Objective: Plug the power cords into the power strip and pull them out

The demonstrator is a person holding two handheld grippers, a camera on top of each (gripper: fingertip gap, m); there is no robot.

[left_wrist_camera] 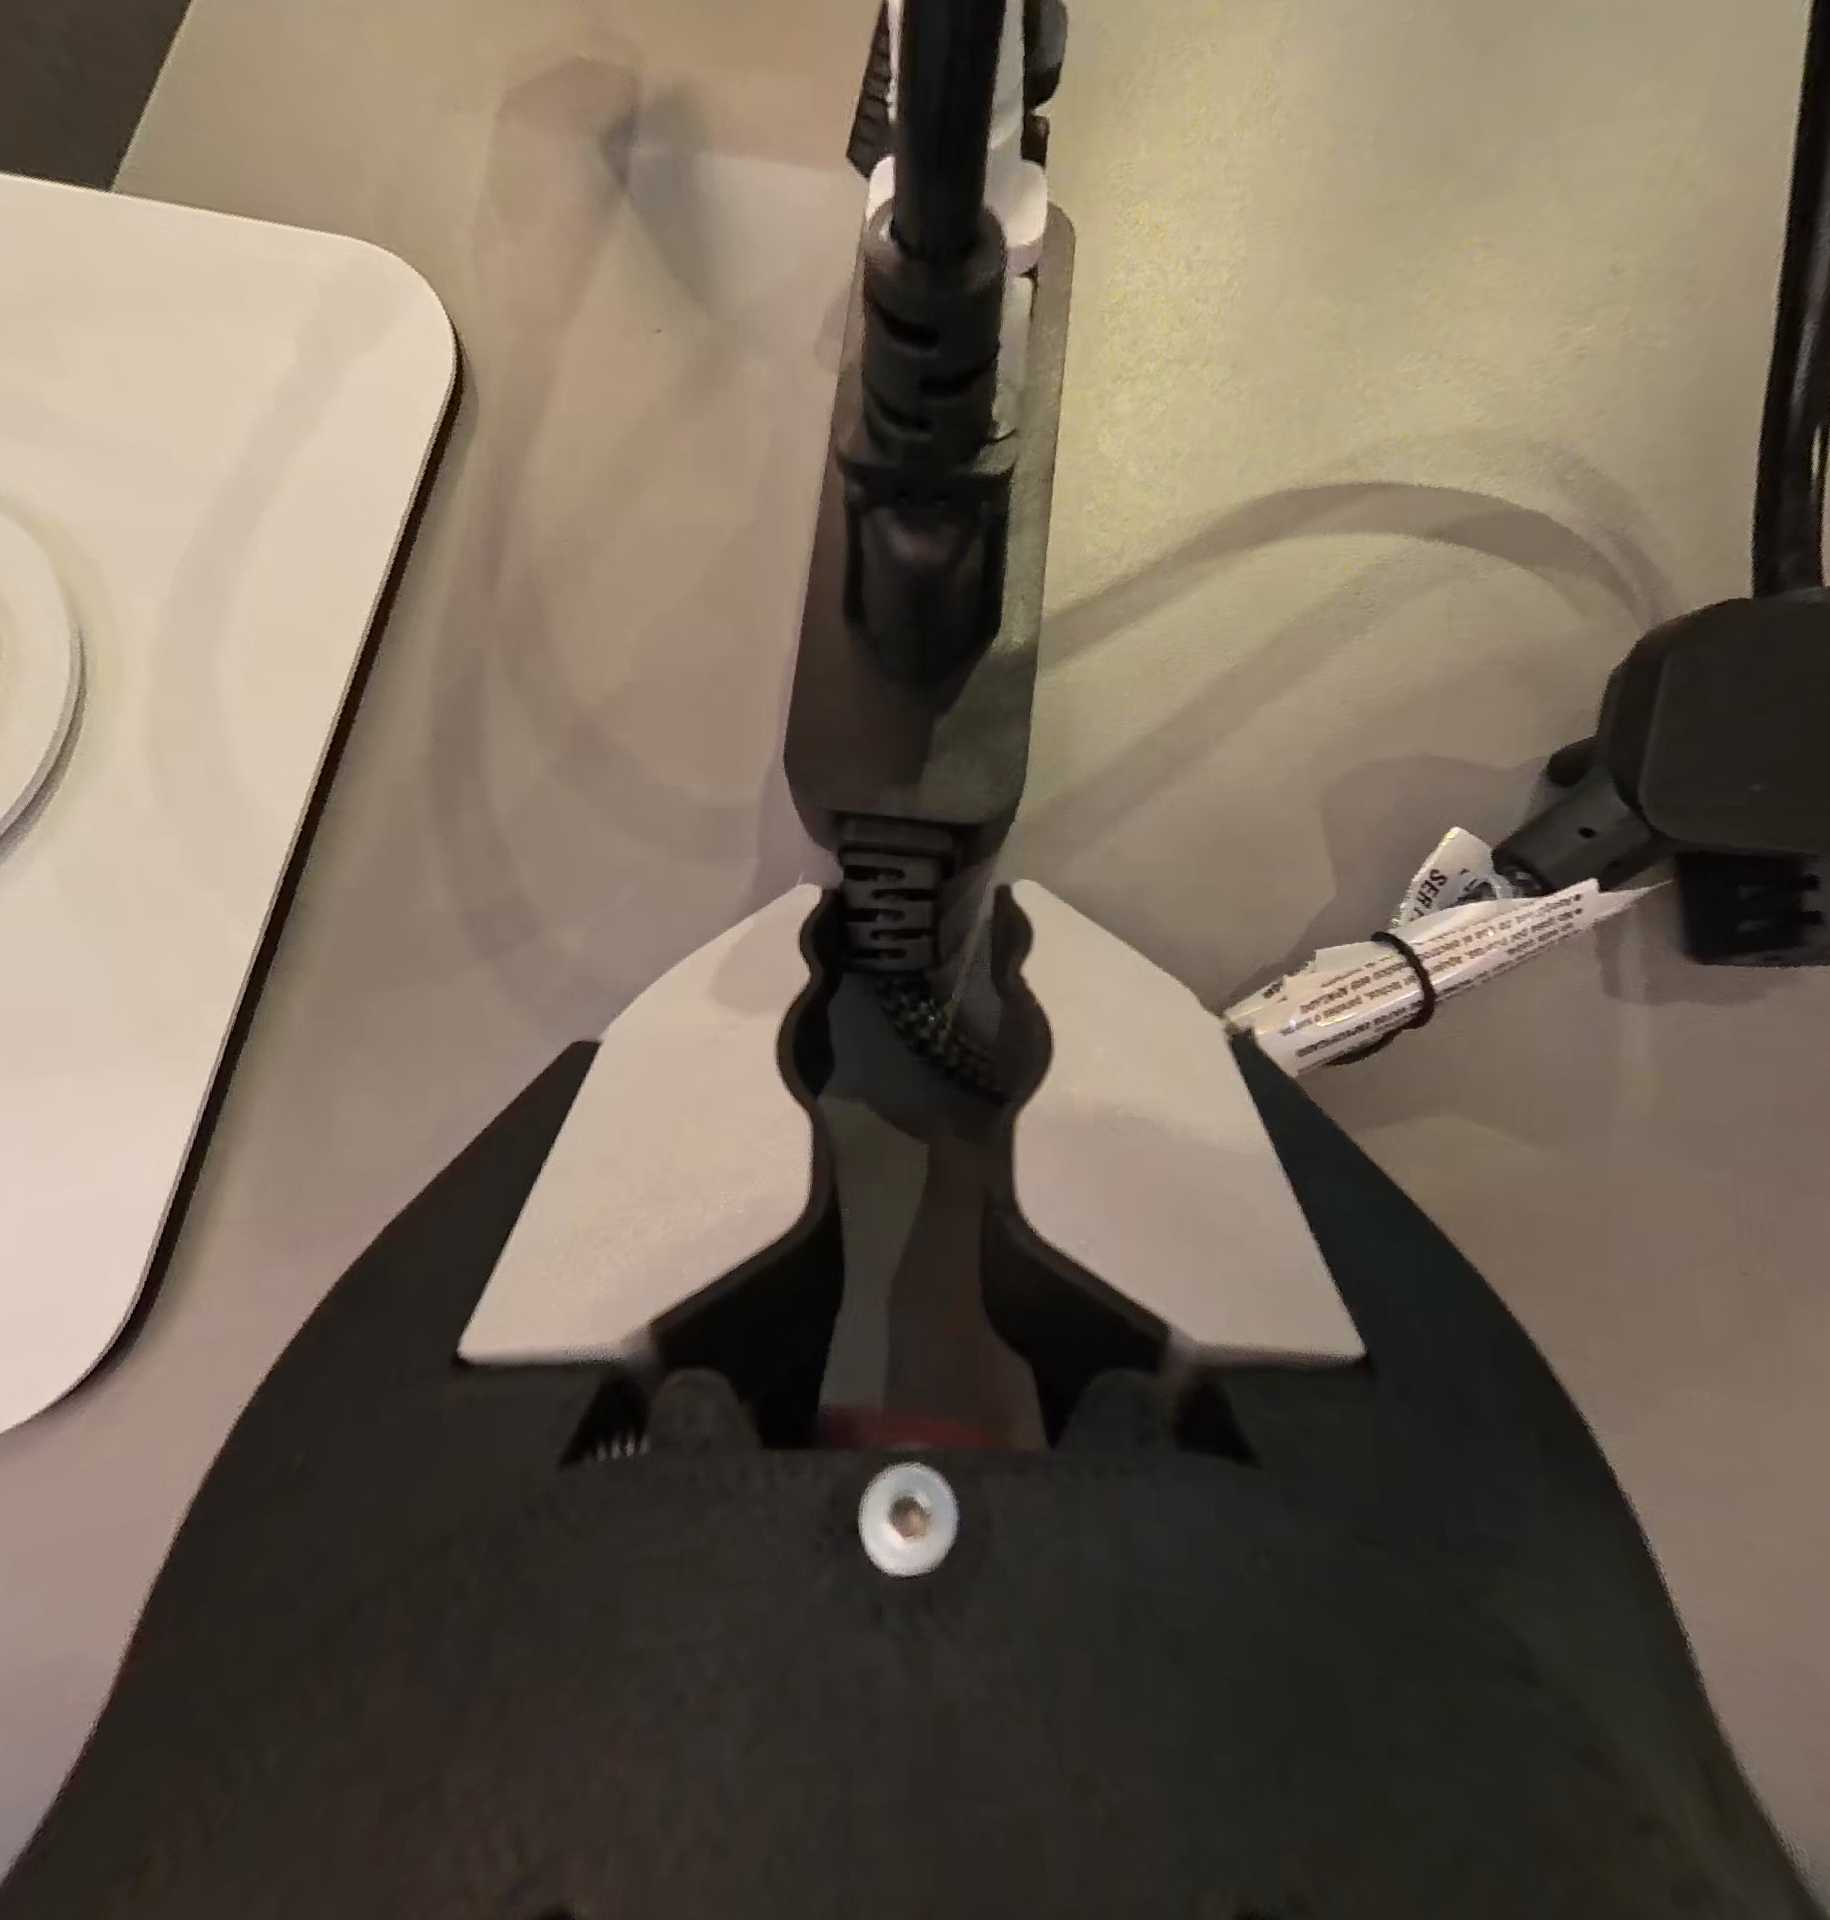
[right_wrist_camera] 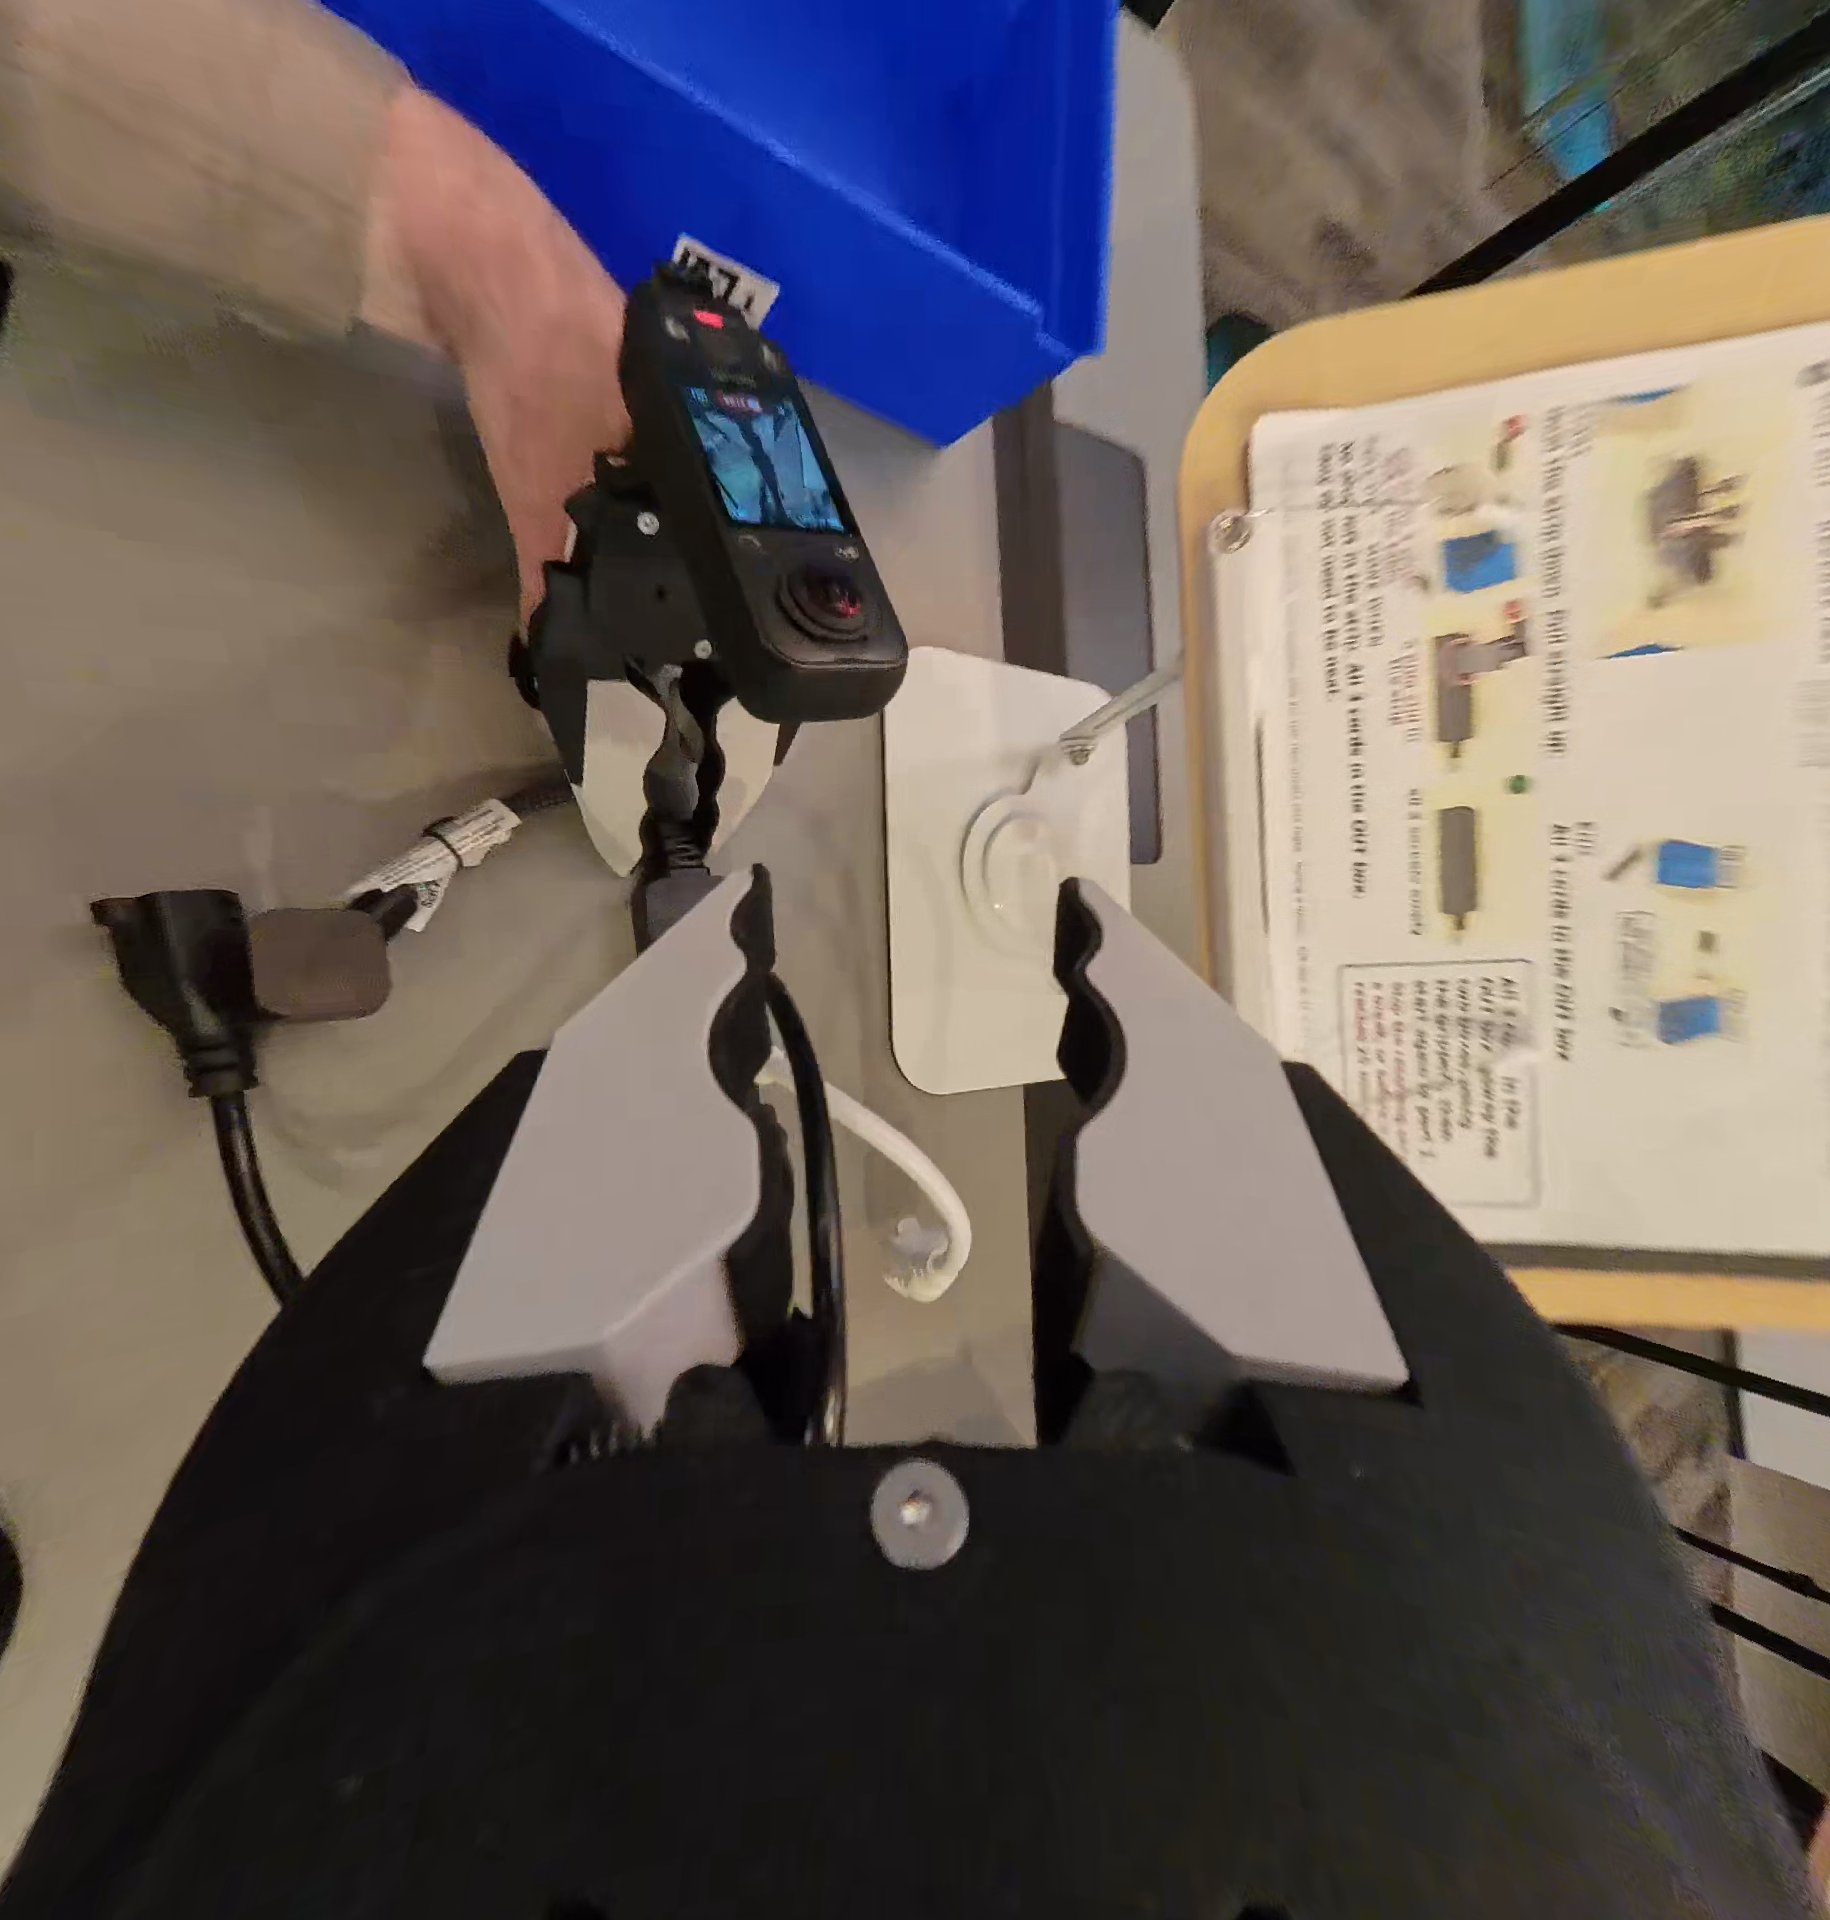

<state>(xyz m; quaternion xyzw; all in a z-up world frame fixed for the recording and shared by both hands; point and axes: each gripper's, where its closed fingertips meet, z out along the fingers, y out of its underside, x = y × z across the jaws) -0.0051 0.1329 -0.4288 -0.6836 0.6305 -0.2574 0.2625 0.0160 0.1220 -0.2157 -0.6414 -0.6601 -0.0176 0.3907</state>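
The left gripper (left_wrist_camera: 916, 997) was clamped on the power strip's braided cord (left_wrist_camera: 937, 1029) at its strain relief, apparently to steady the black power strip (left_wrist_camera: 926, 665), which carried one plugged black cord (left_wrist_camera: 937, 94). The right gripper (right_wrist_camera: 906, 935) hovered with jaws apart and empty; another black plug (right_wrist_camera: 178, 966) lay unplugged on the table (right_wrist_camera: 80, 623).

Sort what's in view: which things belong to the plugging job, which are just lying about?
Job: power strip, black plug seated in it, braided strip cord in left gripper, loose plugs, right gripper.

Lying about: blue bin, white pad, instruction sheet.
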